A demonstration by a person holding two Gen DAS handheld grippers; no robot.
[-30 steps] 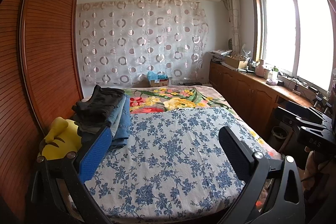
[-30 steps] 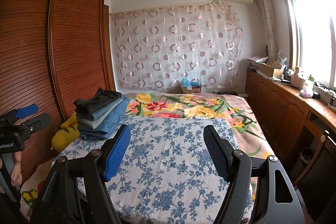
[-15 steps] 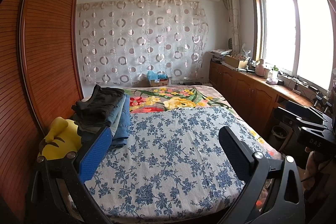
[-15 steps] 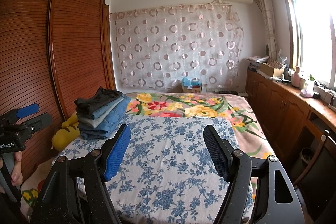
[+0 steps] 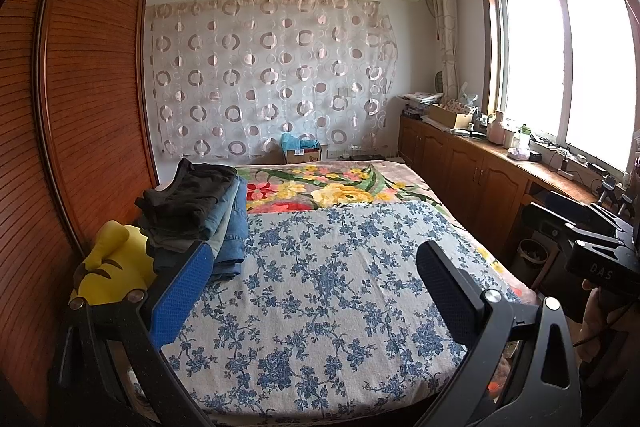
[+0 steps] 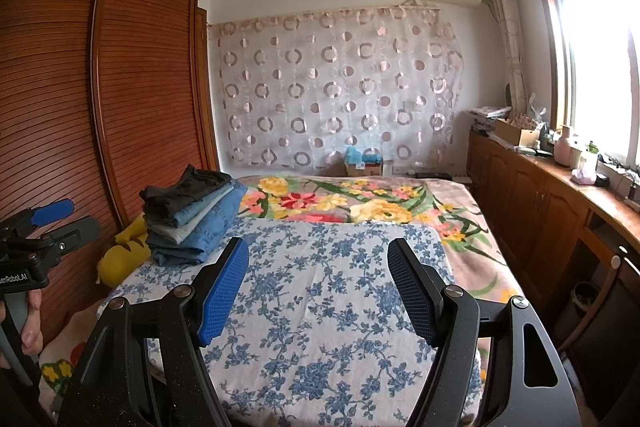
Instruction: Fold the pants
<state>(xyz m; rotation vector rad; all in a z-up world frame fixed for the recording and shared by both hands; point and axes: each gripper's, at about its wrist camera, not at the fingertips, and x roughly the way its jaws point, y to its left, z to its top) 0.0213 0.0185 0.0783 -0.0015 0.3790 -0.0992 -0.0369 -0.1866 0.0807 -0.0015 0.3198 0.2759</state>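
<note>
Left wrist view, nearest item: our left tongs [image 5: 316, 291], spread wide and empty above the blue-flowered sheet [image 5: 320, 307] on the bed [image 5: 424, 183]. Right wrist view, same range: our right tongs [image 6: 318, 291], likewise spread and holding nothing.

Middle distance, left edge of the bed: the pants, a stack [image 6: 192, 215] of several pairs, dark pair [image 5: 188, 195] on top, denim pairs [image 6: 208, 231] beneath. A yellow plush toy [image 5: 112, 267] lies just beside the stack, toward the wardrobe [image 5: 80, 107].

Handling, as we judge it: soft, limp cloth; the denim heavier and stiffer, the dark pair lighter and likely to slide off. We would pinch the top pair at its waistband or an outer folded edge, one tong each side, and draw it onto the bare sheet.

Far: floral blanket [image 6: 340, 203], circle-print curtain [image 6: 340, 87].
</note>
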